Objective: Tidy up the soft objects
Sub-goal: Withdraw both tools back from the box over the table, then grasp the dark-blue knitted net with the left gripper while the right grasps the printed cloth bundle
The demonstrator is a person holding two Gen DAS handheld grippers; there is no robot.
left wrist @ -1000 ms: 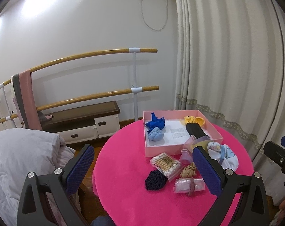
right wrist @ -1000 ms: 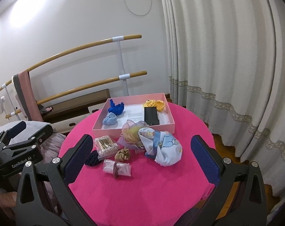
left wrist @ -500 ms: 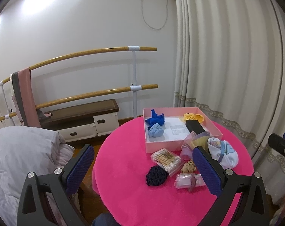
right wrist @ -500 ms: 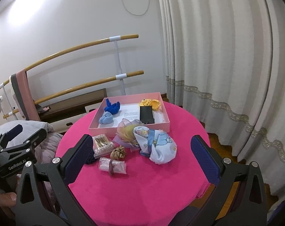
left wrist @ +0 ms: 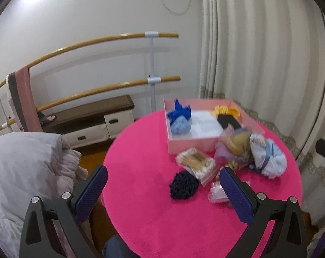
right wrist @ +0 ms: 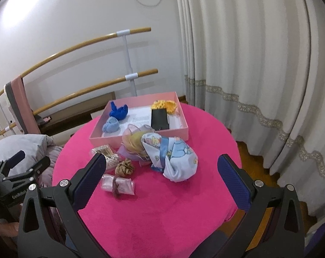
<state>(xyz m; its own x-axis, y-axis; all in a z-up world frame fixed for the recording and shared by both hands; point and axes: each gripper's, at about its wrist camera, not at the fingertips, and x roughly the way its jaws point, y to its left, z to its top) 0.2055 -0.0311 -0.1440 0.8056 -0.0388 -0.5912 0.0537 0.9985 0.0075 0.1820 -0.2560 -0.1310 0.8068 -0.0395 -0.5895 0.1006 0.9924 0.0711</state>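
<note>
A pink box point(right wrist: 141, 138) on the round pink table point(right wrist: 162, 204) holds a dark blue scrunchie point(right wrist: 119, 111), a light blue one point(right wrist: 111, 125), a yellow one point(right wrist: 165, 105) and a black item point(right wrist: 159, 119). In front of it lie a blue-white cloth bundle point(right wrist: 175, 159), a sheer yellow-purple scarf point(right wrist: 133, 138), a brown scrunchie point(right wrist: 124, 167), a navy scrunchie point(left wrist: 183, 186), a bag of cotton swabs point(left wrist: 195, 164) and a small clear packet point(right wrist: 118, 186). My left gripper point(left wrist: 163, 190) and right gripper point(right wrist: 161, 180) are both open and empty above the table's near side.
White curtains point(right wrist: 259, 64) hang at the right. Wooden ballet bars point(left wrist: 98, 43) and a low bench point(left wrist: 87, 116) stand at the back wall. A grey duvet point(left wrist: 22, 161) lies to the left of the table.
Both grippers have moved closer to the table and tilted down. The objects have not moved. Both stay open.
</note>
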